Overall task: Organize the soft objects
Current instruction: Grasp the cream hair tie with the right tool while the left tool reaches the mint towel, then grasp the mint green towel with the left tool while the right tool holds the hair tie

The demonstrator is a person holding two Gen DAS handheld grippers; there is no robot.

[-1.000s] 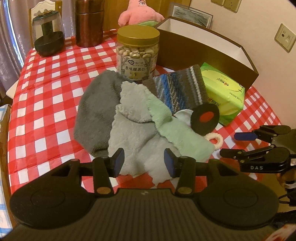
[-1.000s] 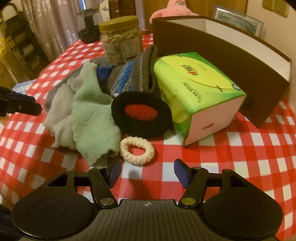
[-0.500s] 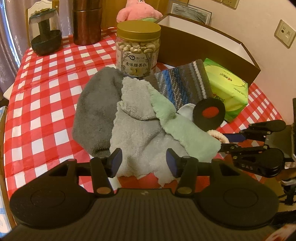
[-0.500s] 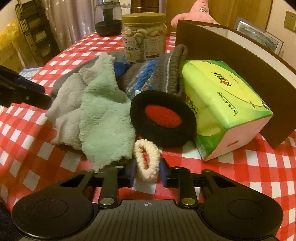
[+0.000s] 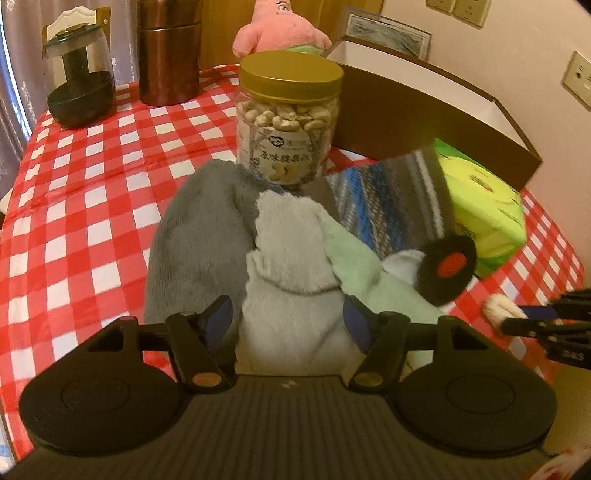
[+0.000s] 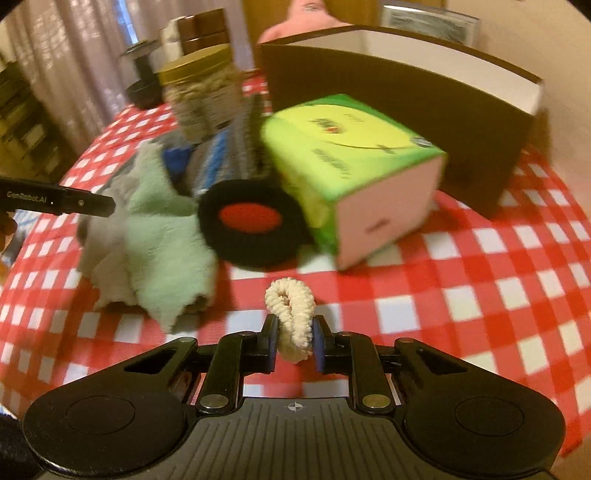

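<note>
My right gripper [image 6: 294, 341] is shut on a cream hair scrunchie [image 6: 291, 314] and holds it above the checked tablecloth. That gripper and scrunchie [image 5: 500, 308] also show at the right edge of the left wrist view. My left gripper [image 5: 286, 321] is open, its fingers on either side of a light grey cloth [image 5: 288, 280]. Beside this lie a dark grey cloth [image 5: 199, 240], a mint green cloth [image 5: 365, 269], a striped knit piece [image 5: 388, 199] and a black round pad with a red centre [image 5: 447, 266].
A green tissue box [image 6: 354, 162] lies before an open brown box [image 6: 424, 85]. A jar of nuts [image 5: 288, 114], a copper canister [image 5: 168, 51], a glass jar [image 5: 77, 88] and a pink plush [image 5: 280, 29] stand farther back.
My right gripper closed on the scrunchie and lifted it off the table, pulling back to the right. My left gripper moved forward over the light grey cloth, still open.
</note>
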